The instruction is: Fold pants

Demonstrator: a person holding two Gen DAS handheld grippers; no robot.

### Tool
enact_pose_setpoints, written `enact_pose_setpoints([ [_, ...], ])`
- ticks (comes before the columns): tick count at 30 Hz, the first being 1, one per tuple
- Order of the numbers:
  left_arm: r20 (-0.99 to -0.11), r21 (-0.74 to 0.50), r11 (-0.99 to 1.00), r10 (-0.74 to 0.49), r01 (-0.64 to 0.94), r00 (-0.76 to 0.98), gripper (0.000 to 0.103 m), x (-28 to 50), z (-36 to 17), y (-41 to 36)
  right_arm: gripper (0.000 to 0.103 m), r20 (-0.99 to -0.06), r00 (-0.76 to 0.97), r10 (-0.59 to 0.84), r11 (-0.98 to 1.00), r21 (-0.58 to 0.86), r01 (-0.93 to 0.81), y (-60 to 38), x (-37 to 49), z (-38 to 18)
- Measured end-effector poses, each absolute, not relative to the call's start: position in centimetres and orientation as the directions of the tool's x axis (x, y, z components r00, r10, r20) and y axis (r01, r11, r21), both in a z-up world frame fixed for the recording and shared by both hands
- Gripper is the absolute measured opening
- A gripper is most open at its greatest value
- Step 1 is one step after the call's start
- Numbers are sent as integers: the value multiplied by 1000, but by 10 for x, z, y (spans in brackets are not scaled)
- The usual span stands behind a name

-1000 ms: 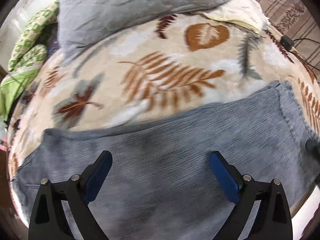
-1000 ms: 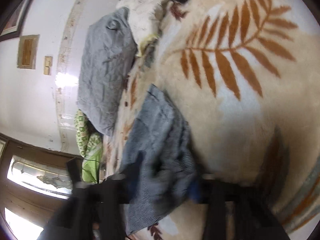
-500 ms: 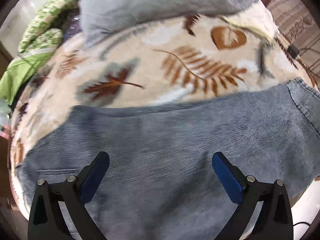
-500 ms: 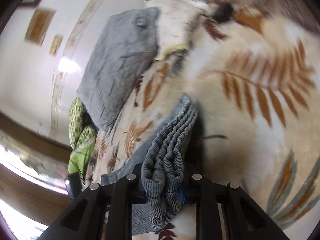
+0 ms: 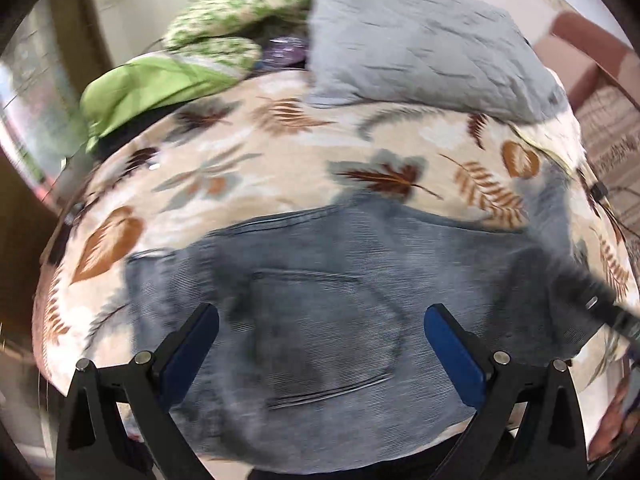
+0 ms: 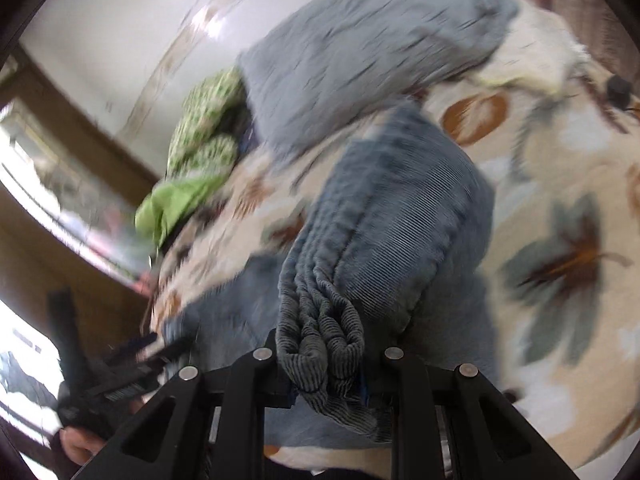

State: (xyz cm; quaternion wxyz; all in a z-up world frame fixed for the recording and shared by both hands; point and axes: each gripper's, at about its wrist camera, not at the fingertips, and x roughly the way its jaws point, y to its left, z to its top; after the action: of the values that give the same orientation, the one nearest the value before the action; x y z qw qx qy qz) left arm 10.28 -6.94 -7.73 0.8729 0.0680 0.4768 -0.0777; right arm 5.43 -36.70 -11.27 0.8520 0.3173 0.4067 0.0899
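Grey-blue corduroy pants lie on a leaf-patterned blanket, a back pocket showing under my left gripper. That gripper hovers above the fabric, open, with nothing between its blue pads. My right gripper is shut on a bunched end of the pants, which drapes up and away from it in a raised fold. In the left wrist view the right gripper shows blurred at the right edge, with lifted fabric trailing from it. The left gripper's body appears at the lower left of the right wrist view.
A grey quilted pillow lies at the far side of the bed, with green patterned bedding to its left. A cream pillow sits at the far right. A small black device with a cable rests near the bed's right edge.
Both grippers have swept left along the bed and risen. The right gripper has carried the gathered pant end over the rest of the pants. The left gripper stayed open.
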Motion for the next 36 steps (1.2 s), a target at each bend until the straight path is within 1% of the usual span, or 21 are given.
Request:
enact_pose_setpoints([
  [1,-842,43,982,-64,185,536,103,102,-77,-60,22,-643,629,438,773,626,102,-353,58,-121],
  [2,-842,42,984,-57,170,537,103,101,-77,-51,25,-651,602,462,764,637,102,-343,61,-131],
  [4,-844,32,987,-57,157,533,103,101,-78,-41,30,-707,504,496,773,624,114,-315,73,-153],
  [5,-845,29,988,-55,149,531,103,101,-79,-35,40,-752,451,481,800,587,125,-301,76,-163],
  [6,-846,28,989,-52,142,531,103,101,-79,-30,53,-760,437,481,808,578,117,-293,76,-165],
  [7,-846,22,990,-56,141,530,103,101,-79,-27,58,-746,436,504,802,591,84,-286,73,-164],
  [8,-848,14,990,-64,142,527,103,100,-79,-26,67,-730,435,527,796,604,49,-282,70,-159],
  [9,-848,5,990,-71,143,525,103,99,-78,-25,68,-709,432,558,784,621,7,-280,65,-153],
  [12,-841,-20,987,-104,162,531,103,97,-76,-33,68,-654,465,596,756,653,-50,-295,49,-136],
  [14,-840,-20,979,-126,202,527,103,92,-78,-49,68,-640,538,548,769,638,-25,-319,33,-127],
  [17,-839,-13,963,-157,270,521,103,87,-80,-78,68,-659,623,421,813,579,63,-354,14,-124],
  [19,-833,-14,947,-188,320,521,103,86,-83,-102,68,-672,627,393,806,580,116,-376,4,-134],
  [22,-828,-3,933,-204,359,522,103,93,-92,-139,62,-723,582,372,818,552,163,-386,3,-160],
  [23,-831,3,929,-204,371,517,103,97,-98,-151,56,-740,560,372,821,544,174,-384,6,-170],
  [24,-836,22,922,-195,387,512,103,101,-106,-164,51,-752,547,368,825,536,182,-384,6,-178],
  [28,-877,163,903,-51,396,478,103,117,-152,-192,50,-734,565,377,825,544,155,-391,7,-173],
  [29,-886,172,903,-33,394,463,103,120,-159,-190,50,-722,580,377,822,549,149,-396,9,-168],
  [30,-900,148,911,-38,385,435,103,123,-167,-187,50,-709,597,375,821,553,141,-398,13,-164],
  [32,-906,86,931,-75,354,416,103,124,-164,-178,50,-696,620,362,823,551,139,-404,23,-152],
  [33,-908,80,931,-79,355,412,103,124,-161,-176,50,-691,630,355,822,551,142,-408,34,-149],
  [36,-894,117,930,-54,349,445,103,120,-151,-171,50,-670,643,370,808,574,133,-399,74,-145],
])
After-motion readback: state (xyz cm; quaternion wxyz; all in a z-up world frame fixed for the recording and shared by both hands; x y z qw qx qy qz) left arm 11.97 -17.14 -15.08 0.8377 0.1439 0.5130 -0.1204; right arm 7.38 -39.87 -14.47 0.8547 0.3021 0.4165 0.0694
